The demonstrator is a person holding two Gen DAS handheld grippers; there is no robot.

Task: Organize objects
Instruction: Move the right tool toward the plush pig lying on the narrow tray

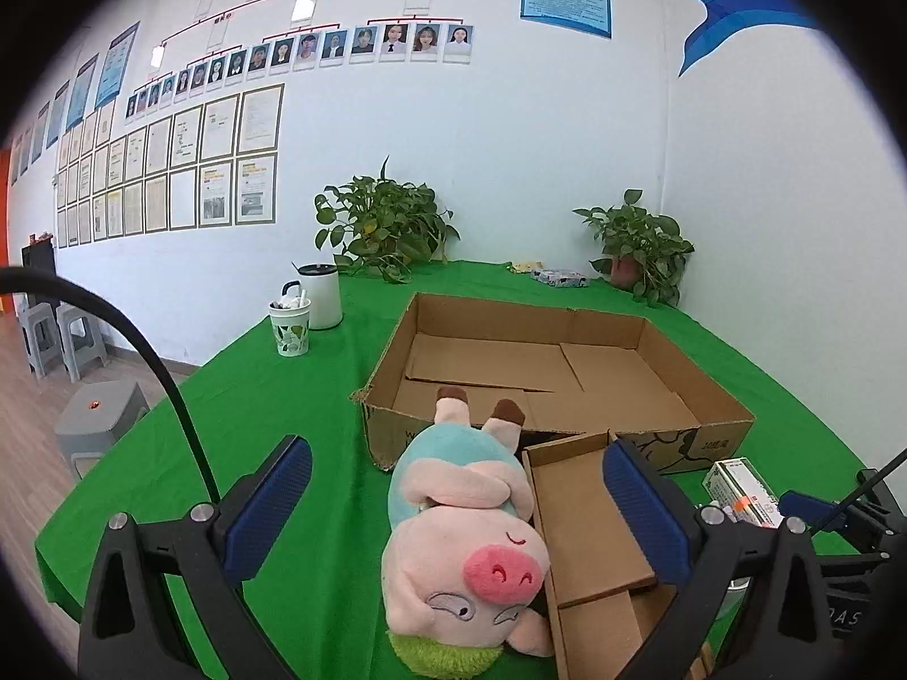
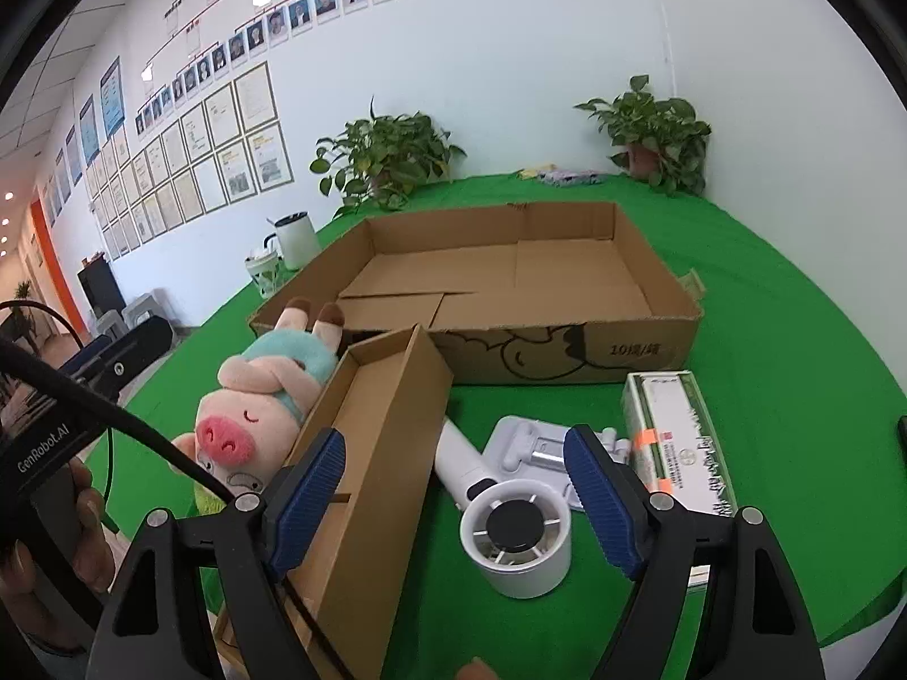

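I hold the left gripper (image 1: 456,515) with fingers spread wide around the plush pig (image 1: 465,544) at lower centre, ready to lift it into the big cardboard box (image 1: 669,442) behind. The right gripper (image 2: 456,501) hangs spread, empty, above the small fan (image 2: 513,532).

Bright green under me, brown card and a pink pig

My pads (image 1: 289,501) are ribbed dark blue on black frames; the tablecloth (image 1: 272,396) is plain vivid green, the big box (image 2: 567,277) raw brown card with a black line drawing on its front, the small box (image 2: 385,425) the same brown; the plush pig (image 1: 470,532) is pale pink with a hot-pink snout, teal shirt, brown hooves; the fan (image 2: 516,532) is white with a black hub; the carton (image 2: 677,442) is white and green with an orange tag
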